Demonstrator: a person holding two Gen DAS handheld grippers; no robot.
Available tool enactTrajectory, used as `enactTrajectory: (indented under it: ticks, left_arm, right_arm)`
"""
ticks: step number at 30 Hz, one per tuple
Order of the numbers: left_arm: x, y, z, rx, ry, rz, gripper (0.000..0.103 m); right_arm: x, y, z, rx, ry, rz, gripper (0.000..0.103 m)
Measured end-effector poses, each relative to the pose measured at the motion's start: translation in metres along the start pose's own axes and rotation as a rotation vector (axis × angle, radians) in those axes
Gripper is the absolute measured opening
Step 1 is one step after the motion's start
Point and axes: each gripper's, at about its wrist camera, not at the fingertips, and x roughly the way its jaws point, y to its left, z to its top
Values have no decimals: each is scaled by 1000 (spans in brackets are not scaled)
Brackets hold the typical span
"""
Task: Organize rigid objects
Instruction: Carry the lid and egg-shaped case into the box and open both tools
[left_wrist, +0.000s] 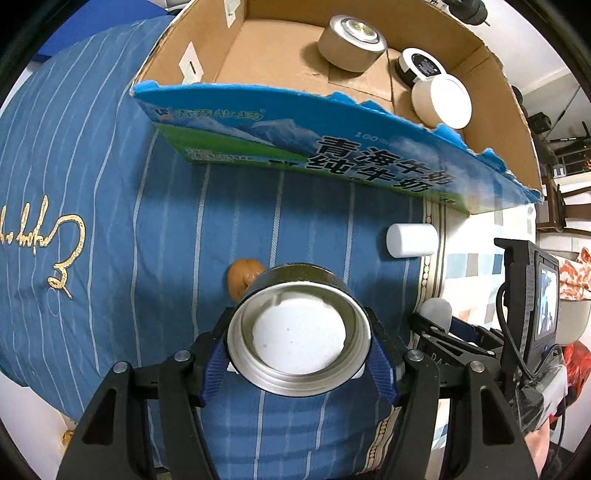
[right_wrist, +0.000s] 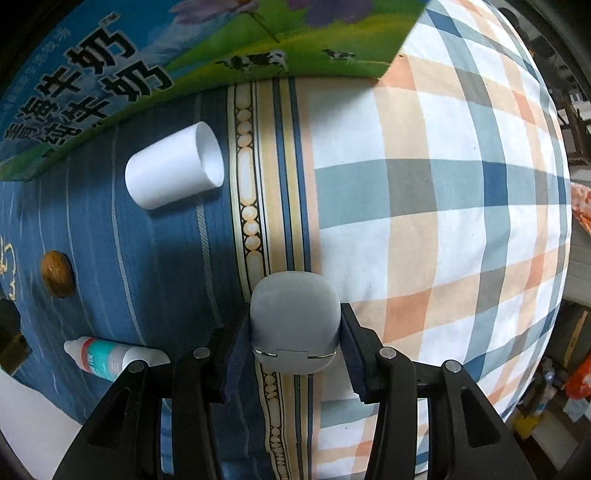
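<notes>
Your left gripper (left_wrist: 299, 350) is clamped on a round metal lid (left_wrist: 298, 339). Its open, threaded side faces the camera, with a white liner showing inside, so its axis runs along your fingers. Blue pads (left_wrist: 212, 369) press its rim on both sides.

Your right gripper (right_wrist: 295, 332) is clenched on a grey rounded case (right_wrist: 294, 325). Its seam and hinge notch face the camera and its domed end points away, down at the bedding.

Writing: the cardboard box (left_wrist: 369, 158) ahead of your left gripper carries large black Chinese characters, 青海牛奶 over 纯牛奶, on a blue and green panel with mountains. From the right wrist, the same panel shows printed cows. Gold cursive embroidery (left_wrist: 55, 251) sits on the blue striped cover (left_wrist: 147, 221) to the left of your left gripper; it is not legible.

Inside the box lie a tan round tin (left_wrist: 349, 44), a black and white disc (left_wrist: 421, 66) and a white round jar (left_wrist: 441, 101).

Just beyond your left gripper, a brown nut-like object (left_wrist: 240, 280) rests on the cover. A white cylinder (left_wrist: 412, 240) lies on its side ahead and to the right, long axis running left to right, open end rightward in the right wrist view. Left of your right gripper lies a small dropper bottle (right_wrist: 107, 356), nozzle pointing left; its teal label is unreadable. Ahead and right of your right gripper spreads a plaid sheet (right_wrist: 443, 184).
</notes>
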Motion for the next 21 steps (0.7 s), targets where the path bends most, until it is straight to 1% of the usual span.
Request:
enactTrajectory:
  ticks: [2,4,6,8,12,16,17,20,21]
  left_arm:
    - [-5,-3,-1,8,-9,-2,63]
    - [-11,-6,-3,19,-19,-9,63]
    - [-20,-9,-4,27,-29,-21,63]
    - [-35,-14,-6,40,-50,-39,63]
    - [-70,-23,-3,68,-105,-67,63]
    - [-108,-30,12,86,-166,-94,63]
    - [-114,-31,17,87,-177,-100,63]
    - [-128,-33,42,90,-209,-100,63]
    - [-131,-33,51,89,-216,-96,63]
  right_arm:
    - [-5,4,3,-8,1,4,48]
    - [-15,7,0,-11,-6,38,48]
    - [-33,21,0,-14,-16,67,48]
    - [-53,25,-5,-27,-38,106,48]
    - [-102,37,-12,-56,-106,172,48]
    - [-165,38,-6,-75,-196,238,48]
    - [-176,33,-5,-79,-209,248,48]
    - [-218,29,13,-85,-270,289,48]
    - [-224,28,16,-86,-285,293,48]
